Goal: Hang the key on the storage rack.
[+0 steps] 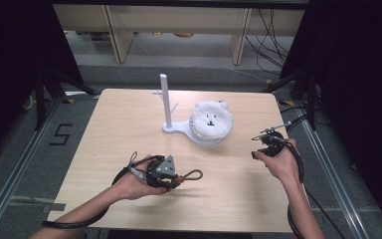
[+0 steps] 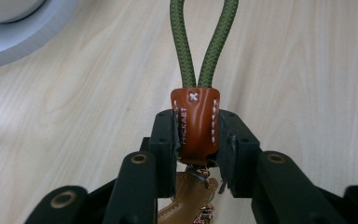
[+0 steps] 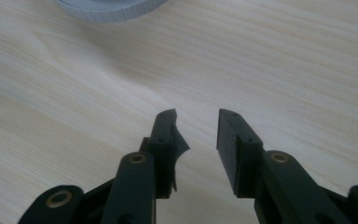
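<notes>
Left tongs [image 2: 196, 135] clamped shut, held low; right tongs [image 3: 196, 135] parted, empty, resting level.

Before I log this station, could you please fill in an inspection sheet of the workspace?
Surface: light wooden table, bare around the things.
Job's things: green cord keychain with brown leather tab; white peg stand.
Clutter: white fluffy bear on the stand's base.
Grippers: left gripper shut on the leather tab; right gripper open, nothing between its jaws.
Cables: black cable trails along the right forearm.
Surroundings: grey floor, dark curtains.
</notes>
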Demonstrator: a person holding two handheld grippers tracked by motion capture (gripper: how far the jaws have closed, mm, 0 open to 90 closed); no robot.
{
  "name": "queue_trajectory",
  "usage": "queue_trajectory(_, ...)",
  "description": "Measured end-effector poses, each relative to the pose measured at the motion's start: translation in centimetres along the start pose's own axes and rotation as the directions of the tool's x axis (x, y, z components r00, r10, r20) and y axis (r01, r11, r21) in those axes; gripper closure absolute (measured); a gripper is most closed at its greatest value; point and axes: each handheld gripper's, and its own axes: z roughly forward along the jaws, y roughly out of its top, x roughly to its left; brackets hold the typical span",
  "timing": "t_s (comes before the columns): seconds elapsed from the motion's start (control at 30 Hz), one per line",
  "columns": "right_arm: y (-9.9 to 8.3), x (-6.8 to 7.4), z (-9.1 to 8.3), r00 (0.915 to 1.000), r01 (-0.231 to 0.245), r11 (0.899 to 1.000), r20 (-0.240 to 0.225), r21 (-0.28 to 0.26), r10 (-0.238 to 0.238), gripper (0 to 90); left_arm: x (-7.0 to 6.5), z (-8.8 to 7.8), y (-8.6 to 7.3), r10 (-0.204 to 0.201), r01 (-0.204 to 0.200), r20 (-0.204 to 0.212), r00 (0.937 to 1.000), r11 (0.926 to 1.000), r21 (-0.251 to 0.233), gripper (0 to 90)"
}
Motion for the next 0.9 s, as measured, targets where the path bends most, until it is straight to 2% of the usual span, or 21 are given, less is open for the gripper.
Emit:
queue_trajectory(0.03,0.0,0.1,0.0,0.9999,-0.01,1.0,0.005,0.006,0.01,68.4,0.3,-0.3,-0.1,0.019,-0.019,-0.003,0.9998,0.9997,0.013,68.9)
queue_trajectory(0.07,0.0,0.1,0.0,1.0,-0.008,1.0,0.004,0.006,0.008,68.4,0.2,-0.3,-0.2,-0.008,0.008,-0.015,0.9998,1.0,-0.001,68.9)
queue_trajectory(0.1,0.0,0.0,0.1,1.0,-0.001,1.0,0.001,-0.004,0.001,68.4,0.4,-0.5,-0.3,0.009,-0.009,-0.019,0.9998,0.9999,0.008,68.9)
queue_trajectory(0.13,-0.1,0.1,0.1,0.9998,-0.018,1.0,0.001,-0.006,0.018,68.4,0.5,-0.7,-0.3,0.001,-0.001,-0.025,0.9997,1.0,0.004,68.9)
queue_trajectory(0.17,-0.1,0.0,0.0,1.0,0.002,1.0,0.001,0.002,-0.002,68.4,0.6,-0.8,-0.4,-0.002,0.002,-0.027,0.9996,1.0,0.002,68.9)
queue_trajectory(0.2,-0.1,0.1,-0.1,0.9998,-0.019,1.0,0.001,0.012,0.019,68.4,0.7,-1.0,-0.5,-0.012,0.011,-0.037,0.9993,0.9998,-0.015,68.9)
queue_trajectory(0.23,-0.1,0.1,-0.1,0.9996,-0.027,1.0,0.0,0.001,0.027,68.4,0.5,-0.9,-0.6,-0.058,0.056,-0.048,0.9972,0.997,-0.054,69.0)
queue_trajectory(0.3,-0.2,-0.1,0.0,0.9999,-0.011,1.0,0.003,-0.004,0.011,68.4,0.7,-1.3,-0.7,-0.069,0.064,-0.062,0.9956,0.9948,-0.078,69.0)
queue_trajectory(0.33,-0.2,-0.1,0.1,1.0,-0.007,1.0,0.005,-0.007,0.007,68.4,0.7,-1.5,-0.7,-0.072,0.067,-0.064,0.9954,0.9953,-0.07,69.0)
queue_trajectory(0.47,-0.3,0.0,0.1,0.9999,-0.012,1.0,0.002,-0.007,0.012,68.4,1.0,-2.1,-0.9,-0.104,0.091,-0.089,0.9906,0.9873,-0.13,69.0)
queue_trajectory(0.63,-0.3,0.1,0.1,0.9998,-0.018,1.0,0.004,-0.015,0.018,68.4,1.3,-2.9,-0.9,-0.133,0.113,-0.107,0.9854,0.978,-0.175,69.0)
queue_trajectory(0.67,-0.3,0.1,0.1,0.9999,-0.017,1.0,0.004,-0.021,0.017,68.4,1.4,-2.9,-0.9,-0.139,0.118,-0.104,0.9849,0.9756,-0.185,69.0)
queue_trajectory(0.7,-0.3,0.2,0.1,0.9997,-0.022,1.0,0.002,-0.021,0.022,68.4,1.4,-3.0,-1.0,-0.155,0.13,-0.11,0.9818,0.9707,-0.202,69.0)
queue_trajectory(0.77,-0.3,0.2,0.1,0.9998,-0.019,1.0,0.003,-0.024,0.019,68.5,1.6,-3.3,-1.1,-0.151,0.125,-0.12,0.9812,0.9716,-0.201,69.0)
queue_trajectory(0.8,-0.3,0.1,0.2,1.0,-0.008,0.999,0.002,-0.034,0.008,68.5,1.7,-3.4,-1.1,-0.151,0.124,-0.119,0.9813,0.9696,-0.211,69.0)
queue_trajectory(0.83,-0.3,0.2,0.2,0.9999,-0.01,0.999,0.003,-0.037,0.01,68.5,1.8,-3.5,-1.2,-0.159,0.128,-0.125,0.9794,0.966,-0.224,69.0)
queue_trajectory(0.87,-0.4,0.2,0.2,0.9999,-0.009,0.999,0.004,-0.042,0.009,68.5,1.7,-3.5,-1.2,-0.182,0.147,-0.128,0.9749,0.9584,-0.245,69.0)
queue_trajectory(0.9,-0.4,0.2,0.1,0.9998,-0.019,0.999,0.001,-0.045,0.019,68.5,1.9,-3.7,-1.3,-0.168,0.132,-0.136,0.9763,0.9615,-0.241,69.0)
